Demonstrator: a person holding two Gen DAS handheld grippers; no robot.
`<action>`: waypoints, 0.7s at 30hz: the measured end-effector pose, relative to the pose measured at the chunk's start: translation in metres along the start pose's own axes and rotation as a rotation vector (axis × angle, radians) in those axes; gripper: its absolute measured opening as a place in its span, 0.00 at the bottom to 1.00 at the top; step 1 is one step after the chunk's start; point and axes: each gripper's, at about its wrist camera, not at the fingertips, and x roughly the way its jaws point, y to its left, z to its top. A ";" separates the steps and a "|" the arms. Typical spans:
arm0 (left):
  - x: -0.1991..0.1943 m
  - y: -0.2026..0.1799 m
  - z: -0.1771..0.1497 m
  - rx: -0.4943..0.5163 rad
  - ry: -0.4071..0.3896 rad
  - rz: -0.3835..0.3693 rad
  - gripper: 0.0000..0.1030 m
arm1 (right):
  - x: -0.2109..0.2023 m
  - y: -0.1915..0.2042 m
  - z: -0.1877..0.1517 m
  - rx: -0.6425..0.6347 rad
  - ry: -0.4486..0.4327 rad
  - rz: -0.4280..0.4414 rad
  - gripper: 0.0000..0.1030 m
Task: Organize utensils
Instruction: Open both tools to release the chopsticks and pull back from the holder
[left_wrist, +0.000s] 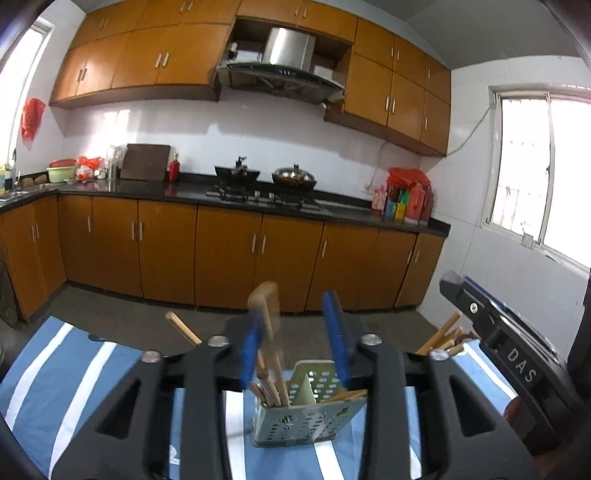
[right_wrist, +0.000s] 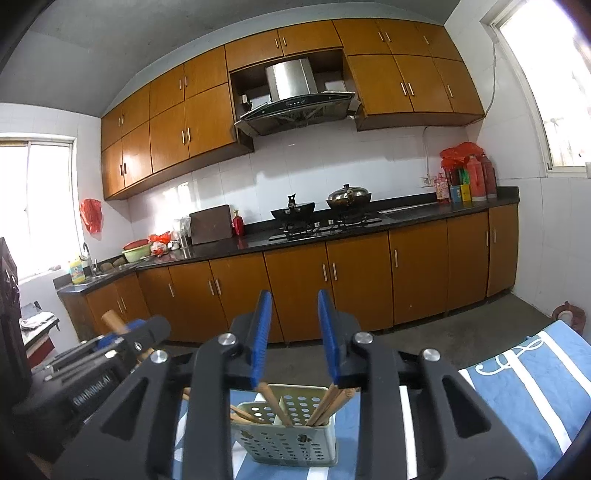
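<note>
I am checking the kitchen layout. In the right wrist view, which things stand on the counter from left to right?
Yellow bottle → green bowl → cutting board → red bottle → black wok → lidded pot → red flasks.

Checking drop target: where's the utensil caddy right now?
The perforated caddy stands on the striped cloth, directly below both grippers, centered low in both wrist views, with wooden utensils inside.

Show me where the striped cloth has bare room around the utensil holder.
Bare striped cloth lies right of the utensil holder, toward its far corner, and on its left. Crowded: the holder's compartments, full of wooden utensils, with both grippers close above.
</note>
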 end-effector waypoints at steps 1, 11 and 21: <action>-0.004 0.001 0.003 -0.004 -0.009 0.000 0.34 | -0.002 -0.001 0.001 0.000 -0.003 0.000 0.27; -0.058 0.018 0.012 -0.028 -0.073 0.014 0.37 | -0.057 -0.001 0.004 -0.005 -0.047 0.001 0.44; -0.121 0.034 -0.022 0.031 -0.073 0.087 0.78 | -0.128 0.005 -0.026 -0.051 -0.051 -0.030 0.81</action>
